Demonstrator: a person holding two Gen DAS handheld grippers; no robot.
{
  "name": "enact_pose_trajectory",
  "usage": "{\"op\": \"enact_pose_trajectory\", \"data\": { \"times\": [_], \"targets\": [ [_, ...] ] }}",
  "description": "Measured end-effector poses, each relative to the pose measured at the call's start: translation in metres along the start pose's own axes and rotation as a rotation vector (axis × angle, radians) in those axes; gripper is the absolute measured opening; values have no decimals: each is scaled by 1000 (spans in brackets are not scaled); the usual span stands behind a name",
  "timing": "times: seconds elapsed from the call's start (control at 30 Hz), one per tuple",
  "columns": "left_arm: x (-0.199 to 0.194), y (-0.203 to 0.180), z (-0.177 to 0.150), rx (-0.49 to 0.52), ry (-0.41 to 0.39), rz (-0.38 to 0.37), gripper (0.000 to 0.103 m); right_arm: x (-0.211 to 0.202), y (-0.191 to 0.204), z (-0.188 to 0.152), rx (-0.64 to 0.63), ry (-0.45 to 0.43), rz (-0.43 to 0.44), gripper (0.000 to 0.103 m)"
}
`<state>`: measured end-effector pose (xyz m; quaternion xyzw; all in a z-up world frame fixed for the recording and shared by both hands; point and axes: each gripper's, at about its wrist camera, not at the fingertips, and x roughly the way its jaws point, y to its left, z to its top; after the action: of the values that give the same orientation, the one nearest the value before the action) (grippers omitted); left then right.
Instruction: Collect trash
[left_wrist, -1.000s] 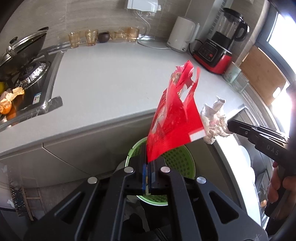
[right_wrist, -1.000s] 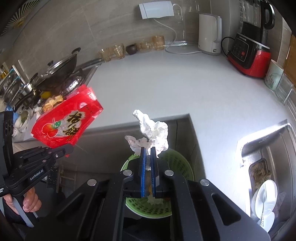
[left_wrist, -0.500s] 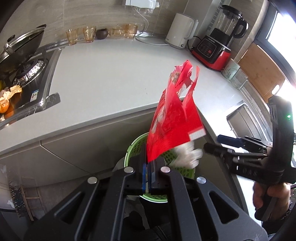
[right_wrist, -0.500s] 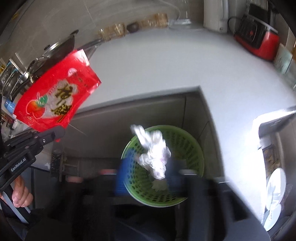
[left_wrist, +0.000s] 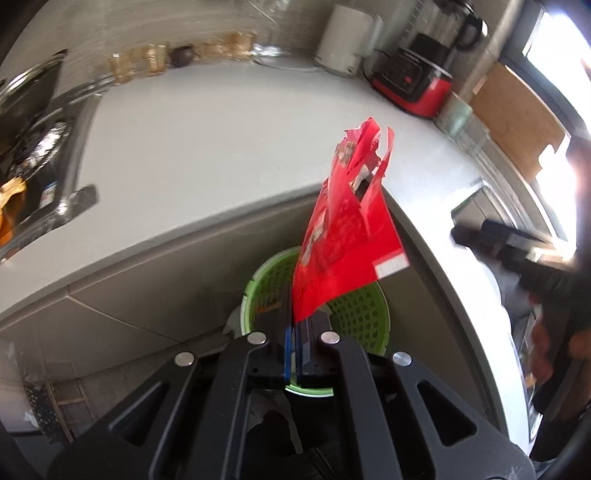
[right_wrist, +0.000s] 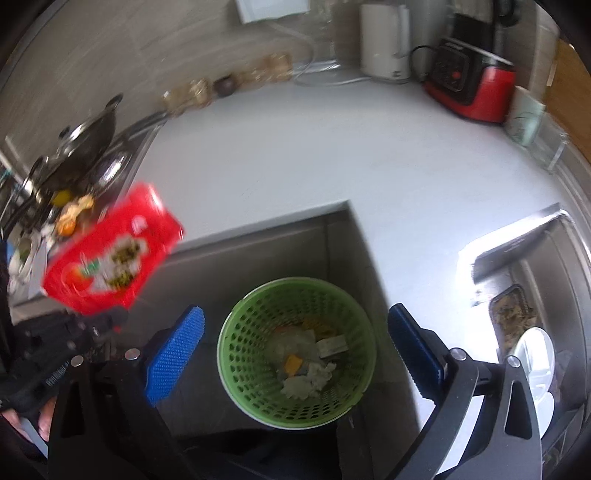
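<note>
The torn red plastic snack wrapper (left_wrist: 343, 236) is the trash we have in hand: our left gripper (left_wrist: 294, 328) has its blue pads pressed together on the wrapper's bottom corner, and the rest of the wrapper stands up and away from the fingers, over the round green perforated plastic bin (right_wrist: 295, 350) on the floor beside the grey cabinet front (left_wrist: 155, 280).

What could go wrong, as we judge it: the wrapper is light and broad, so on release it may flutter sideways and land on the bin's rim or the floor instead of inside. From the right wrist view the wrapper hangs well to the left of the bin mouth, so we would want it more squarely above the opening before letting go. The thin film could also cling to a pad and not fall at all.

Our right gripper (right_wrist: 295, 343) is spreading, its jaws almost fully wide with nothing between them, and it looks straight down into the bin. A crumpled white paper wad (right_wrist: 306, 380) lies at the bottom among other scraps. The pale grey countertop (right_wrist: 332, 155) behind looks bare of loose trash where we can see it.
</note>
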<state>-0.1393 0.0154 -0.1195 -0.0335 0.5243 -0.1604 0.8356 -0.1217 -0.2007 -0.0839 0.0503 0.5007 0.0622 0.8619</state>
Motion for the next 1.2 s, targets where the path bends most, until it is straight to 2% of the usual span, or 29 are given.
{"op": "enact_pose_trajectory", "data": {
  "times": [0.17, 0.33, 0.37, 0.4, 0.47, 0.57, 0.87, 1.13, 1.2],
  "targets": [
    [27, -22, -3, 70, 86, -42, 1, -21, -25, 2, 67, -46, -39, 101],
    [57, -40, -11, 119, 194, -89, 3, -27, -41, -3, 100, -42, -67, 101],
    [64, -42, -12, 121, 220, -94, 11, -26, -43, -5, 104, -38, -71, 101],
    [73, -44, -13, 118, 251, -98, 29, -25, -44, -7, 106, -32, -75, 101],
    [83, -47, -15, 114, 271, -92, 50, -22, -46, -10, 112, -19, -79, 101],
    [96, -54, -17, 133, 291, -78, 58, -19, -51, -15, 124, -1, -82, 101],
    [94, -53, -9, 120, 264, -54, 77, -15, -55, -18, 141, 17, -82, 101],
    [66, -40, 5, 63, 181, -7, 82, -19, -42, -8, 104, -7, -67, 101],
    [59, -36, 7, 51, 163, 10, 86, -19, -39, -5, 98, -11, -63, 101]
  ]
}}
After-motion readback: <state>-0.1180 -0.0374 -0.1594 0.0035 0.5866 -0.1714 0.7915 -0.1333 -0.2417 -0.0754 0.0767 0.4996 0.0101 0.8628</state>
